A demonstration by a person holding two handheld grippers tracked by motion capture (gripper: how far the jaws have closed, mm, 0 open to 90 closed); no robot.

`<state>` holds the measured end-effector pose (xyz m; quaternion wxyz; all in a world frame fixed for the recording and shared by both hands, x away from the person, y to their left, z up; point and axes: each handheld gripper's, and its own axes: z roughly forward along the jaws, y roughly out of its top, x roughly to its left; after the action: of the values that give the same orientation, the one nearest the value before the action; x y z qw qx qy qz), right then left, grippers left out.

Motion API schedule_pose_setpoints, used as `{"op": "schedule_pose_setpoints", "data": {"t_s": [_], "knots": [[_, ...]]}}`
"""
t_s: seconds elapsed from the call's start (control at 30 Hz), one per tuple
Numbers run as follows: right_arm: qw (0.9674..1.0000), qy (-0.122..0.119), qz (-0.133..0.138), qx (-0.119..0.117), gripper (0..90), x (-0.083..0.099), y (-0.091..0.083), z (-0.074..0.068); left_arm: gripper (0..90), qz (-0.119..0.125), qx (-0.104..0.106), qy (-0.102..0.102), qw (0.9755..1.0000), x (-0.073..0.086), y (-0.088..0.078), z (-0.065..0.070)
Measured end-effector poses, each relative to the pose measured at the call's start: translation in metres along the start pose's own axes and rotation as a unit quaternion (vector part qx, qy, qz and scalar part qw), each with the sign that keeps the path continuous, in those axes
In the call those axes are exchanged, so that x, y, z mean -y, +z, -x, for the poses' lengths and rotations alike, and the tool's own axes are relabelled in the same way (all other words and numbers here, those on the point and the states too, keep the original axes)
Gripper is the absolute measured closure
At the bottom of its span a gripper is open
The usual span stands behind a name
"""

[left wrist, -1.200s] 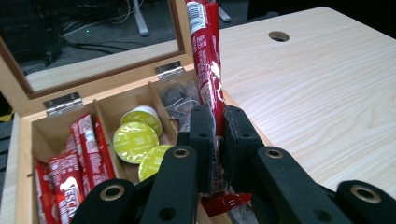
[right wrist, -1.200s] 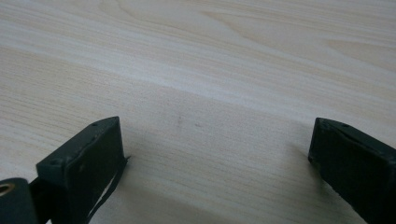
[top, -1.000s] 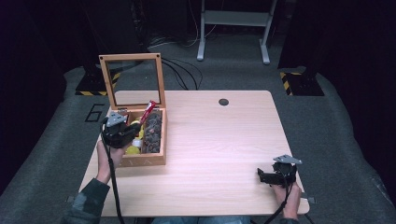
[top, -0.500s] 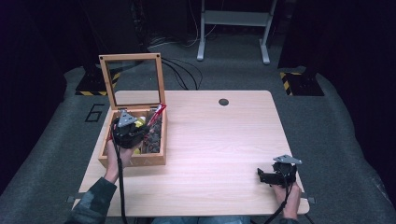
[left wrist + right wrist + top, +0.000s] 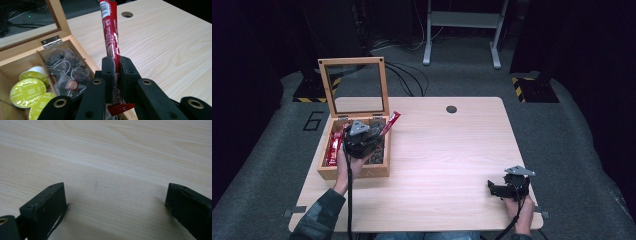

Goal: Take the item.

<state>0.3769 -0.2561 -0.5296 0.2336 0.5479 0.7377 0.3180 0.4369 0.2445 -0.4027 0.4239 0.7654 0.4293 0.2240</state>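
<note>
A wooden box (image 5: 324, 172) with its glass lid raised stands at the table's left. My left gripper (image 5: 371, 138) hovers over it, shut on a long red stick packet (image 5: 110, 35) that points up and to the right past the box's rim (image 5: 391, 121). In the left gripper view the box compartments hold green-topped capsules (image 5: 27, 88) and clear bags of dark pyramid tea bags (image 5: 65, 65). More red packets (image 5: 332, 149) lie in the box's left compartment. My right gripper (image 5: 493, 188) rests near the table's front right corner, open with nothing between its jaws, bare wood (image 5: 112, 182) beneath.
A round cable hole (image 5: 451, 109) sits near the table's far edge. A metal stand (image 5: 462, 30) is on the floor beyond the table. Dark cables trail from both grippers toward the near edge.
My left gripper has moved right and away over the box, carrying the red packet, whose tip now reaches past the box's right rim. The right gripper has stayed put.
</note>
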Motion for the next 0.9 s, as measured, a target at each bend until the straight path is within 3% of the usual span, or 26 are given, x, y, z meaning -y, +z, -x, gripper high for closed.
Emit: {"op": "schedule_pose_setpoints", "data": {"t_s": [0.9], "knots": [[1.0000, -0.001, 0.000, 0.000, 2.6, 0.000, 0.000, 0.000, 82.5, -0.004, 0.057, -0.004, 0.9984, 0.000, 0.044, 0.041]]}}
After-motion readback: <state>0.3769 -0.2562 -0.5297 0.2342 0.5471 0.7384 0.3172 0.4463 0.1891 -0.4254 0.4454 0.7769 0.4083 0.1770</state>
